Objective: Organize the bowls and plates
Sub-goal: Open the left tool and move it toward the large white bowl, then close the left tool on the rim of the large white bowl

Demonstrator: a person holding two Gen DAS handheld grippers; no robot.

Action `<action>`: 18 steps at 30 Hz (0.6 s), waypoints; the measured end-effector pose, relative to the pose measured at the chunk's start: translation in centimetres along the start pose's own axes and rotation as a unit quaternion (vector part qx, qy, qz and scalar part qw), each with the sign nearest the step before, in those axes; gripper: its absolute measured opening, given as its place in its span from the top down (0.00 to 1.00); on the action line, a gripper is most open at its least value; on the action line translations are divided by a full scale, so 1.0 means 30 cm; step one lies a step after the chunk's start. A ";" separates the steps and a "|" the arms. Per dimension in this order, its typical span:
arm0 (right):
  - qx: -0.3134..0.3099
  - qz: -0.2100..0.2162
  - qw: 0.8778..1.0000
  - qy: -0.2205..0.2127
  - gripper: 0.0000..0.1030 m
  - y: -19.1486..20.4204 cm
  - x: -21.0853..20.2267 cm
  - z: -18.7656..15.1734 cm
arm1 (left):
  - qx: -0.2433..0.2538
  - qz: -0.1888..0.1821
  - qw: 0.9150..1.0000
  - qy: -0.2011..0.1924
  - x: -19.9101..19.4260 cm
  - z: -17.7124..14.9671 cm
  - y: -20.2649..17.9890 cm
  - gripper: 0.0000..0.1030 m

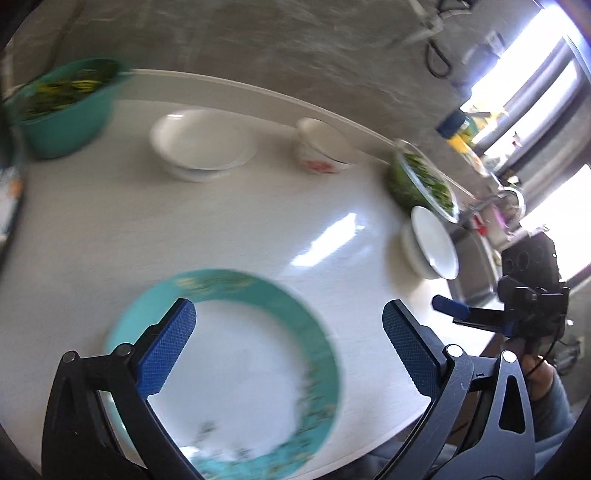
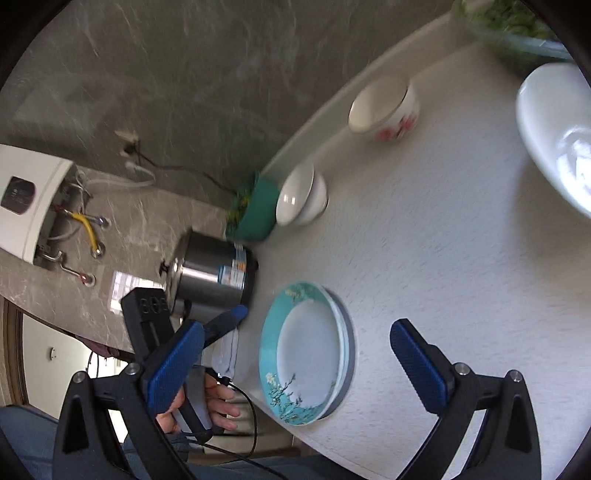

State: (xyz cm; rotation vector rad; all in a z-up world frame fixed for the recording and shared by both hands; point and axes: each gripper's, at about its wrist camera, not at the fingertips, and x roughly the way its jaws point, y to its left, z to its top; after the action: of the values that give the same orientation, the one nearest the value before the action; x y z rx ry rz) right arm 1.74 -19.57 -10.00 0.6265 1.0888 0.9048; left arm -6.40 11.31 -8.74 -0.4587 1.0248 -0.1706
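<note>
Flat round teal-rimmed plate (image 1: 236,369) on matte white counter (image 1: 258,221).

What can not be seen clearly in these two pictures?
- Teal-rimmed plate, left wrist view: motion blur smears its pattern; the left gripper's arms cover its lower left rim.
- What lies under that plate, right wrist view: only thin edges show; count unclear.
- Glass bowl of greens, right wrist view: cut off by the top edge.
- Teal bowl, left wrist view: contents blurred.
</note>
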 end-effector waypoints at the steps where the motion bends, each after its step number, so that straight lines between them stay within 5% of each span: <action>1: -0.004 0.002 1.000 -0.015 0.00 -0.015 -0.059 0.007 | 0.004 -0.008 1.000 0.010 0.036 0.010 -0.045 0.00; 9: -0.015 -0.018 0.998 -0.066 0.00 -0.235 -0.438 0.137 | -0.005 -0.044 0.998 0.037 0.311 0.060 -0.420 0.00; 18: -0.019 -0.043 0.998 -0.033 0.00 -0.492 -0.657 0.319 | 0.028 0.022 0.998 0.054 0.598 0.123 -0.747 0.00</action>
State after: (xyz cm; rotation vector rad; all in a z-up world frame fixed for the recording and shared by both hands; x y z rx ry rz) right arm 11.60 -44.07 -9.18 0.5702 1.0307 0.8228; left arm 7.66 -13.87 -11.21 -0.3789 1.1332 -0.1853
